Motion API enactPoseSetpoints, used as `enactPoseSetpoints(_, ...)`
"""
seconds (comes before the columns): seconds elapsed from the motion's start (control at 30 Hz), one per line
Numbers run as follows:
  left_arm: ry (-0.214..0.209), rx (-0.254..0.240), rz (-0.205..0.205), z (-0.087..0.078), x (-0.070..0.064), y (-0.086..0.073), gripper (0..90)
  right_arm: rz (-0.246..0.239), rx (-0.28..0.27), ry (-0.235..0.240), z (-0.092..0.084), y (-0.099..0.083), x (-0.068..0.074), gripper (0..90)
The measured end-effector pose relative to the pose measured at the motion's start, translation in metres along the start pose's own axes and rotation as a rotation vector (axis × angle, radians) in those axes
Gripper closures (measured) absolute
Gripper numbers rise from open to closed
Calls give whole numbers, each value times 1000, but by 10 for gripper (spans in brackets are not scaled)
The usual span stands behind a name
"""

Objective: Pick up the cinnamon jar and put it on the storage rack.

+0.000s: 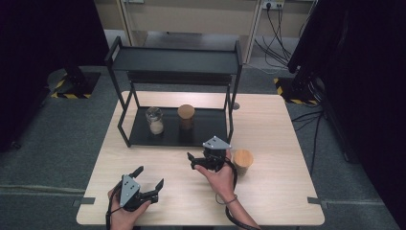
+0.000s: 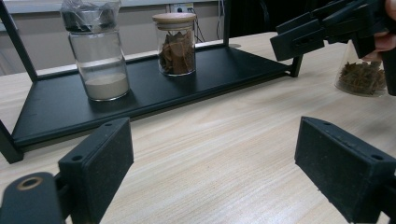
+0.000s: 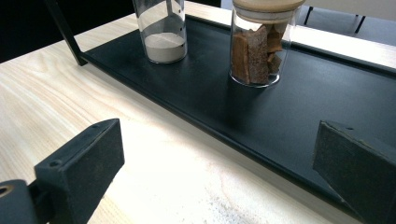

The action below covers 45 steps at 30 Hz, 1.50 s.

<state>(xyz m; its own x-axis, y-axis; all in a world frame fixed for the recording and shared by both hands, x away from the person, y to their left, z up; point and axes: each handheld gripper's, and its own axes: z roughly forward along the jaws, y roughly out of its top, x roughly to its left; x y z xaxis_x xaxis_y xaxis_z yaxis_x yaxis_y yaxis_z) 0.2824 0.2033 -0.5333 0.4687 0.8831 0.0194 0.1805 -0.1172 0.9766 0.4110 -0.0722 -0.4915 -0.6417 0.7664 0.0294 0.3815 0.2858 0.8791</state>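
Cork-lidded jar (image 1: 242, 161) waits at the right tongs' (image 1: 207, 160) three o'clock; both tongs spread, empty (left tongs (image 1: 146, 185) idle): square up, then pinch low.

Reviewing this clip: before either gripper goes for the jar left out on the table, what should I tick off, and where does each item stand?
1. Left gripper open, holding nothing: ok.
2. Right gripper open, holding nothing: ok.
3. Cork-lidded jar upright on the table, beside the right hand: ok.
4. Free room on the rack's lower shelf next to the bark jar and powder jar: ok.
5. Lid seated tight on the table jar: cannot tell.
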Motion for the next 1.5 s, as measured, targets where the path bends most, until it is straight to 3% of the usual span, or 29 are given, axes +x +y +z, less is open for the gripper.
enactPoseSetpoints(1.5,0,-1,0,0,-1,0,110,-12,7,28,-33,-29,2,26)
